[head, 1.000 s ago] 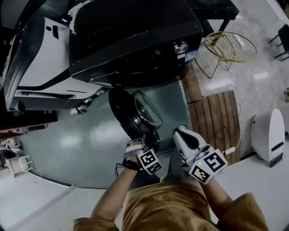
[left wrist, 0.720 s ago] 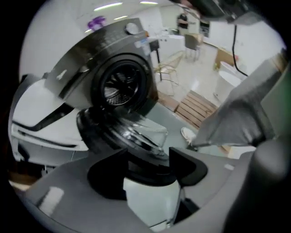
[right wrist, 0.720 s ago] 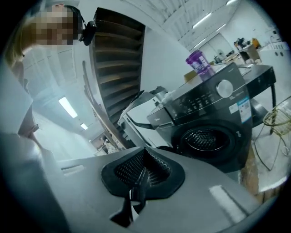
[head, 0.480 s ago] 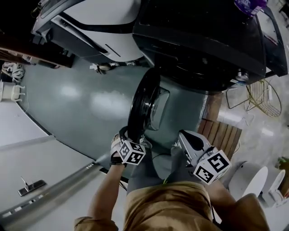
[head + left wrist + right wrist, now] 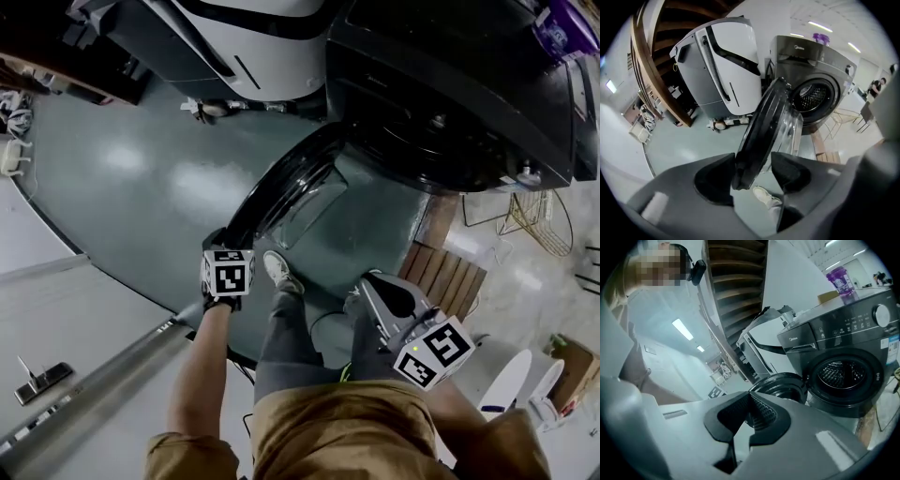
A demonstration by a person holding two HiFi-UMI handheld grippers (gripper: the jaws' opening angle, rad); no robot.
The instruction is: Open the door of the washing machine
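The dark front-loading washing machine [image 5: 450,94] stands with its round door [image 5: 272,187] swung wide, away from the opening and out over the grey-green floor [image 5: 141,187]. In the right gripper view the bare steel drum [image 5: 844,371] shows behind it. The left gripper [image 5: 219,242] points steeply down at the free edge of the door. Its jaws have just been closing, with the black rim between them, and they now clamp that rim, one pad on each face. The right gripper [image 5: 367,283] hangs beside the person's leg, apart from the door, its ribbed pads closed together on nothing. A purple bottle [image 5: 840,280] stands on the machine's top. A white appliance [image 5: 726,65] sits just beside the machine. The person's shoe [image 5: 279,270] rests on the floor near the door's lower edge.
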